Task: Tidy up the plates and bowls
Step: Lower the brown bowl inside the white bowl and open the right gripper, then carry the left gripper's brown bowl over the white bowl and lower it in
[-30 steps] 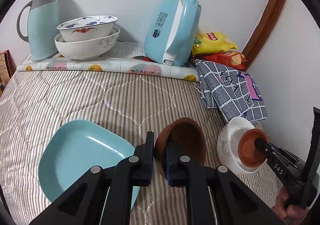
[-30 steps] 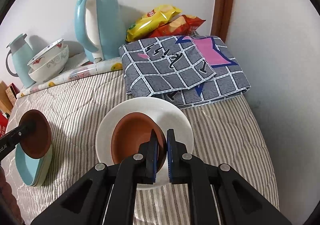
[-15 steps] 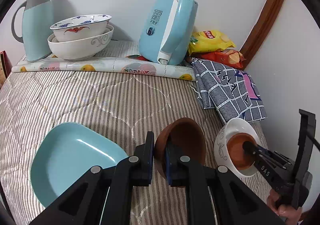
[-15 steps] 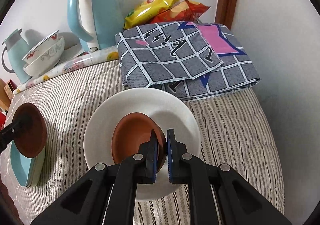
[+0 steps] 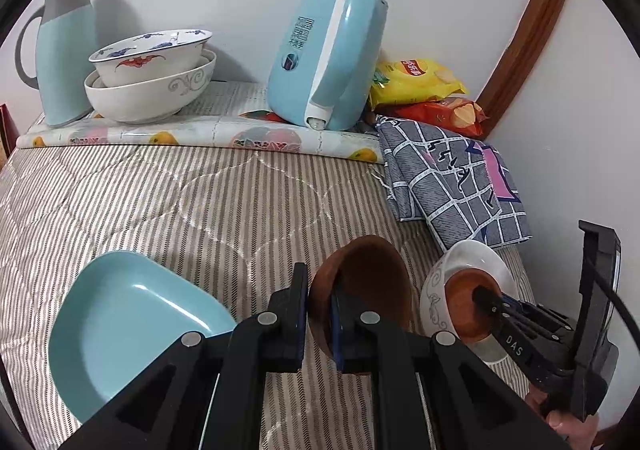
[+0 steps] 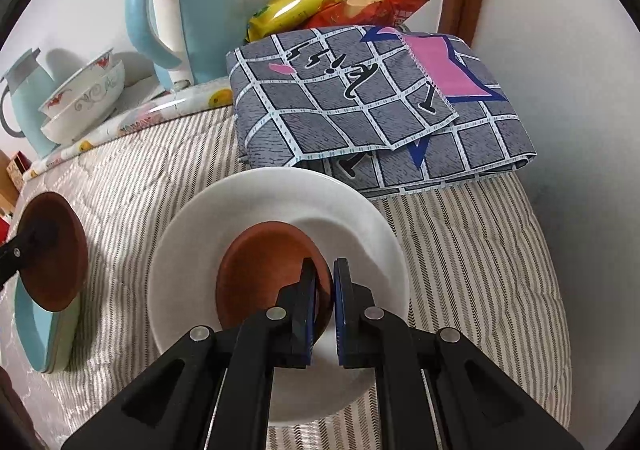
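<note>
My left gripper (image 5: 320, 310) is shut on the rim of a brown bowl (image 5: 368, 278) and holds it tilted above the striped bed, right of a light blue plate (image 5: 128, 326). My right gripper (image 6: 324, 290) is shut on the rim of a second brown bowl (image 6: 264, 270), which sits low inside a white bowl (image 6: 280, 209). In the left wrist view this white bowl (image 5: 436, 290) lies at the right with the second brown bowl (image 5: 464, 306) in it. The right wrist view shows the first brown bowl (image 6: 52, 254) over the blue plate (image 6: 40, 334).
Two stacked white patterned bowls (image 5: 148, 81), a blue thermos jug (image 5: 64, 49) and a blue kettle (image 5: 328, 53) stand at the back by the wall. Snack bags (image 5: 424, 89) and a folded checked cloth (image 6: 380, 101) lie at the back right. The wall is close on the right.
My right gripper has lowered its brown bowl deeper into the white bowl. My left gripper has kept hold of its brown bowl and shifted slightly.
</note>
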Demonstrator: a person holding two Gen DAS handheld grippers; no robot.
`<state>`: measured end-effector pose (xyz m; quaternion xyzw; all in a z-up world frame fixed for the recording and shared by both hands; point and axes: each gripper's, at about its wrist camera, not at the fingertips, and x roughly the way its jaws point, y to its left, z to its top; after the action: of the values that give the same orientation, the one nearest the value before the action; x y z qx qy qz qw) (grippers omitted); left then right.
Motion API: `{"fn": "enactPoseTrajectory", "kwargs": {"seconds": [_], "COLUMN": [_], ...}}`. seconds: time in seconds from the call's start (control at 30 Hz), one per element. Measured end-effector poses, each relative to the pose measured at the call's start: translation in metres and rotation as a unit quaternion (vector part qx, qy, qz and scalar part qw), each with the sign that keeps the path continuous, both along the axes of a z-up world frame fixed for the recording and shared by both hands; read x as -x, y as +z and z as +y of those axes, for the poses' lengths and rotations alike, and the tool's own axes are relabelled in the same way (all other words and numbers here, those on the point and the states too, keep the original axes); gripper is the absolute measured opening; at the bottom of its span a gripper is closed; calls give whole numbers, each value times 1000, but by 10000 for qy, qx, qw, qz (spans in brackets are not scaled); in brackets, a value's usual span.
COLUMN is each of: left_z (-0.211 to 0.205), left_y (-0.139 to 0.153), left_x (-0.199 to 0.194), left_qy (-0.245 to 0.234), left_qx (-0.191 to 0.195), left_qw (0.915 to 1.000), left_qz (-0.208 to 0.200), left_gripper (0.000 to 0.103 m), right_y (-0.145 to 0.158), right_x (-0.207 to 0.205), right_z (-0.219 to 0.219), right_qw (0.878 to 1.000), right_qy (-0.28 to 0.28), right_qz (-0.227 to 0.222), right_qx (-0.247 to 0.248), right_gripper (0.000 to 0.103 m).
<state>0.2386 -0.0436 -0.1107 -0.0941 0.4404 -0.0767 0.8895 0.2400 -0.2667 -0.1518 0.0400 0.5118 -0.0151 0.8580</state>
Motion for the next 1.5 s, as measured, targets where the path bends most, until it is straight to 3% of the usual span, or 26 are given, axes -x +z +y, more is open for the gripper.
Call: {"fn": "enactPoseTrajectory", "kwargs": {"seconds": [0.43, 0.87, 0.97, 1.5], "left_z": [-9, -2, -4, -38], "left_y": [-3, 0, 3, 12], "left_x": [-3, 1, 3, 16], "left_qy": [-45, 13, -8, -221], "left_qx": [-60, -44, -51, 18], "left_qw": [10000, 10000, 10000, 9997], "left_qz": [24, 44, 10, 32], "left_gripper": [10, 10, 10, 10], "right_y": [-5, -8, -3, 44], "right_x": [-7, -4, -1, 39], "right_z": [11, 22, 20, -34], "right_qw": [9983, 9967, 9971, 9979], "right_qy": [265, 412, 351, -197], "right_qz": [146, 233, 146, -597], "right_qx": [495, 660, 663, 138], "right_gripper": [10, 26, 36, 36]}}
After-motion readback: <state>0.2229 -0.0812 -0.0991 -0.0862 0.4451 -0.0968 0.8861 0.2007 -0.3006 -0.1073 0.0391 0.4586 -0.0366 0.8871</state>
